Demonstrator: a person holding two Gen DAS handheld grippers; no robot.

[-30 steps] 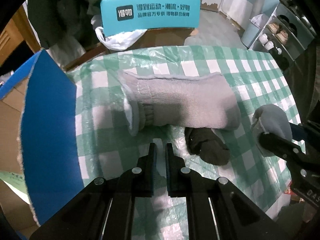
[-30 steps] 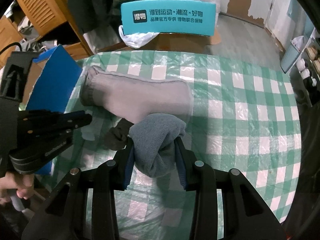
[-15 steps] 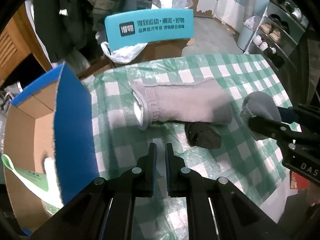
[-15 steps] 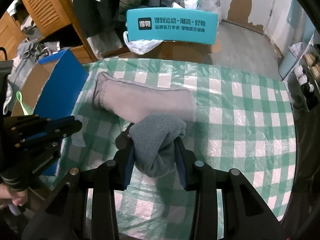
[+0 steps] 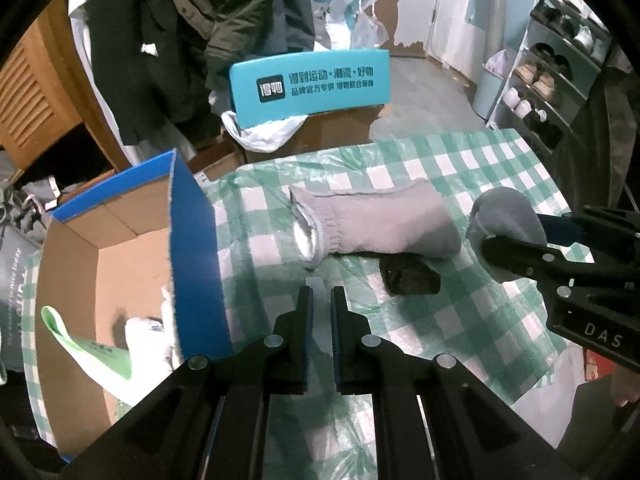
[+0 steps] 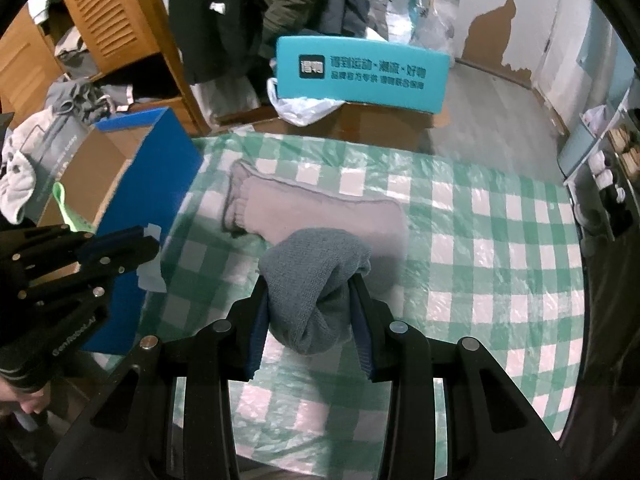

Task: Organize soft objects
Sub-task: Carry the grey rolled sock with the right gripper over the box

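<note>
My right gripper (image 6: 313, 300) is shut on a rolled blue-grey sock (image 6: 314, 276) and holds it above the checked table; it also shows in the left wrist view (image 5: 506, 216). A long pale grey sock (image 5: 376, 220) lies flat mid-table, also seen in the right wrist view (image 6: 320, 212). A small dark sock (image 5: 410, 274) lies just in front of it. My left gripper (image 5: 320, 300) is nearly shut on a thin white strip (image 5: 316, 308), above the table's left part beside the blue box (image 5: 192, 248).
The open blue cardboard box (image 6: 152, 184) stands at the table's left edge with white and green items inside. A teal sign (image 5: 310, 80) on a brown carton stands behind the table. A shoe rack (image 5: 560, 72) is at the right. The green checked cloth (image 6: 500, 260) covers the table.
Both grippers have risen and pulled back from the table, so the socks look smaller and the box interior has come into view. The right gripper keeps its hold on the rolled sock.
</note>
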